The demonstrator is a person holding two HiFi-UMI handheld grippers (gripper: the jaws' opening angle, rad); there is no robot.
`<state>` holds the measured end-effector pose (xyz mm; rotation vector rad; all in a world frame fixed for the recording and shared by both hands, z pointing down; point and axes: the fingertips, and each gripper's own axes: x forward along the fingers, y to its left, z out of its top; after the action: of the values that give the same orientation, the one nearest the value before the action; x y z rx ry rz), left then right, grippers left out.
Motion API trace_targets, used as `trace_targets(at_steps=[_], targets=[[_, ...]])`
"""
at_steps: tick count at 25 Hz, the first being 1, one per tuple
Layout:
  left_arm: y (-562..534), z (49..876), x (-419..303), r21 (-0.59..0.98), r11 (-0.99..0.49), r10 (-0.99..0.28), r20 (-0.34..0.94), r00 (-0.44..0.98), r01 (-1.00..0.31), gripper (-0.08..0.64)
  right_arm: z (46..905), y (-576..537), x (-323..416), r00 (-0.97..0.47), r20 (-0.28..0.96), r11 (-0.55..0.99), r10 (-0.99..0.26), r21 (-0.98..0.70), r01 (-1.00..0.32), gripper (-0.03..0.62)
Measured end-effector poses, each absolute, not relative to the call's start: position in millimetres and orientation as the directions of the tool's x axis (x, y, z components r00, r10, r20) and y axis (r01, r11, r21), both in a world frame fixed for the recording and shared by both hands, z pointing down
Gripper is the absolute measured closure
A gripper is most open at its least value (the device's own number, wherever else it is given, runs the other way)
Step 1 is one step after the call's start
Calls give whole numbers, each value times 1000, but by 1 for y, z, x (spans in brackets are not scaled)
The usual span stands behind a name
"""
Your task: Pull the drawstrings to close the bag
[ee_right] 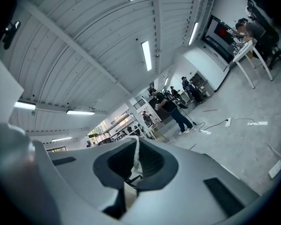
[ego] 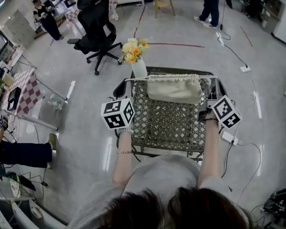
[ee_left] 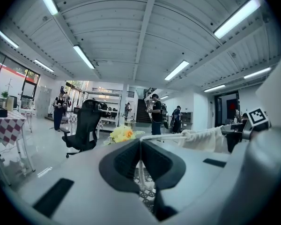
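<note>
Cream bag (ego: 174, 88), left tongs (ee_left: 140, 147) level, right tongs (ee_right: 136, 156) level, clamping drawstrings (ee_left: 141, 171)

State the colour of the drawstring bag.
Plain cream, no pattern. The drawstring bag shows best in the head view.

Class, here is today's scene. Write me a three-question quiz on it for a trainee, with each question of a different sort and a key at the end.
1. True or false: the left gripper and the right gripper each have their jaws shut on a drawstring.
2. Where does the cream bag rest? A: on the wire-mesh top. B: on a wall hook. C: inside a cardboard box.
3. Fill in: the yellow flowers beyond the bag stand in a white ____.

Key: 1 true. 2 A. 3 vase.
</note>
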<state>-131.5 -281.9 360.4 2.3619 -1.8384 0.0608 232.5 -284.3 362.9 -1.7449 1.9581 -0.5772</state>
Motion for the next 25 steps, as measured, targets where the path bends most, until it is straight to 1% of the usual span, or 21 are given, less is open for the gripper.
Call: trace_targets(at_steps=[9,25], targets=[[-284,358,-133,125,-225,-965,109,239,-966,529,361,-285,246,-60,-87,103,-994,-680,-726,571],[-288,358,-136,174,-225,-965,95,244,-959,529,360,-283,261,-7,-110,86,-994,-729,-679,571]])
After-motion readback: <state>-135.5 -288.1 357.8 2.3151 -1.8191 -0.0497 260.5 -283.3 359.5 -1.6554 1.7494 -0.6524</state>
